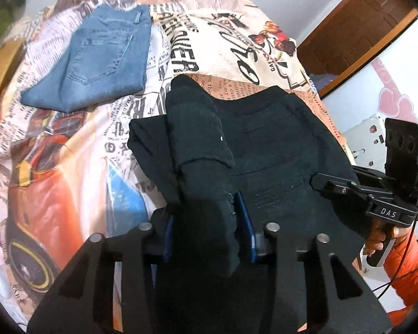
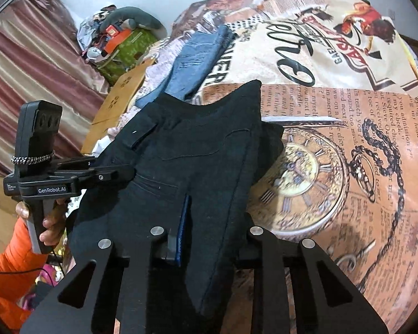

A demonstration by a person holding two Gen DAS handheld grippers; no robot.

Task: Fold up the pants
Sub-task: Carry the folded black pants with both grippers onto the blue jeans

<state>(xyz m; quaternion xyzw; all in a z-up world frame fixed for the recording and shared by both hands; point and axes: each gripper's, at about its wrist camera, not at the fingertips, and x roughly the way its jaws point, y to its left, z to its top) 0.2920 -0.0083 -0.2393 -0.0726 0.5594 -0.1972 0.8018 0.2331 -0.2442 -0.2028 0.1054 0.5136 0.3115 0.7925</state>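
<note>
A bed covered by a bedspread [image 1: 225, 44] printed with newspaper text, a red car and a pocket watch fills both views, with a white wall and a brown wooden door frame [image 1: 356, 30] behind it. A folded pair of blue jeans [image 1: 97, 58] lies flat on the far left part of the spread, apart from the work.

The black pants [image 1: 278, 139] lie in the middle of the bed, partly lifted. In the left wrist view, the left gripper [image 1: 209, 222] has its blue pads [image 1: 243, 217] pressed against a thick bunch of black fabric that rises between them, so it pinches the pants with the fingers only partly apart. In the right wrist view, the right gripper [image 2: 206, 231] clamps another edge of the same pants; one blue pad [image 2: 184, 228] shows beside the cloth, the other is hidden under it, and the fingers stand close together on the fabric.

Each view also shows the other gripper from the side, held by a hand [image 2: 51, 222] in an orange sleeve [image 2: 8, 272]. A striped curtain [image 2: 28, 50] and a pile of clutter stand at the far left of the right wrist view.
</note>
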